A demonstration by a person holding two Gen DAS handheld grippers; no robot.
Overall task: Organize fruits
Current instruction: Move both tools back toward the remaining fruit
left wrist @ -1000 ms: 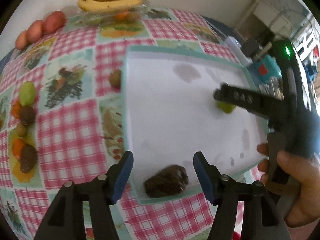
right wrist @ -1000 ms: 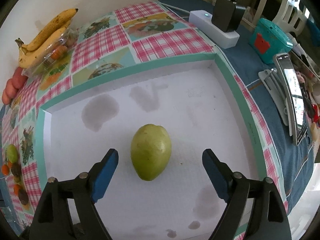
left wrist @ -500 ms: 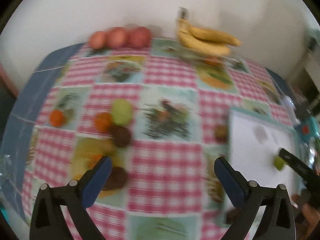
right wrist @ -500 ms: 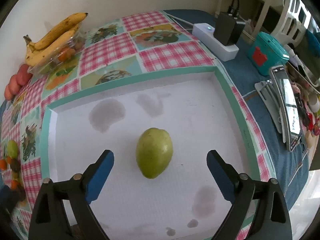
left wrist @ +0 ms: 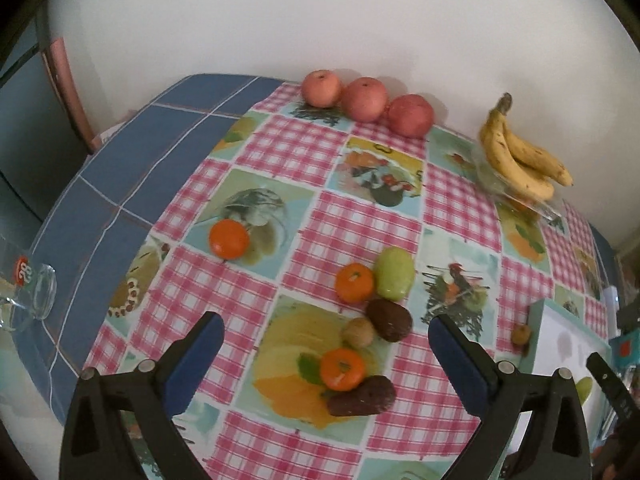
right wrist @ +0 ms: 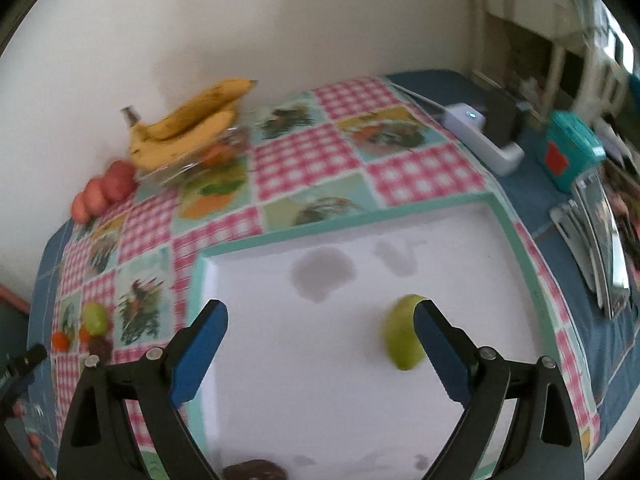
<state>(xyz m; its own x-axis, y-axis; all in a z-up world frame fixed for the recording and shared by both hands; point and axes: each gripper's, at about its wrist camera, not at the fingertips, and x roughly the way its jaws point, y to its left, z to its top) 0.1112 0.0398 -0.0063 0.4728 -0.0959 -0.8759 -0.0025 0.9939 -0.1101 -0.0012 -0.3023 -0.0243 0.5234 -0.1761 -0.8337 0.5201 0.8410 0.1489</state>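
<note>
L gripper (left wrist: 324, 354) jaws wide, empty, above orange (left wrist: 343, 369) at 12 o'clock. R gripper (right wrist: 320, 342) spread, empty; green mango (right wrist: 401, 336) at 2 o'clock on white tray (right wrist: 256, 241).

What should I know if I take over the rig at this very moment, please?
Left gripper: open, empty, over the loose fruit cluster on the tablecloth.
Right gripper: open, empty, above the white tray.
Done: a green fruit and a dark fruit lie in the tray.
Left: oranges, brown and green fruits in the cluster, a lone orange, a small fruit beside the tray.
</note>
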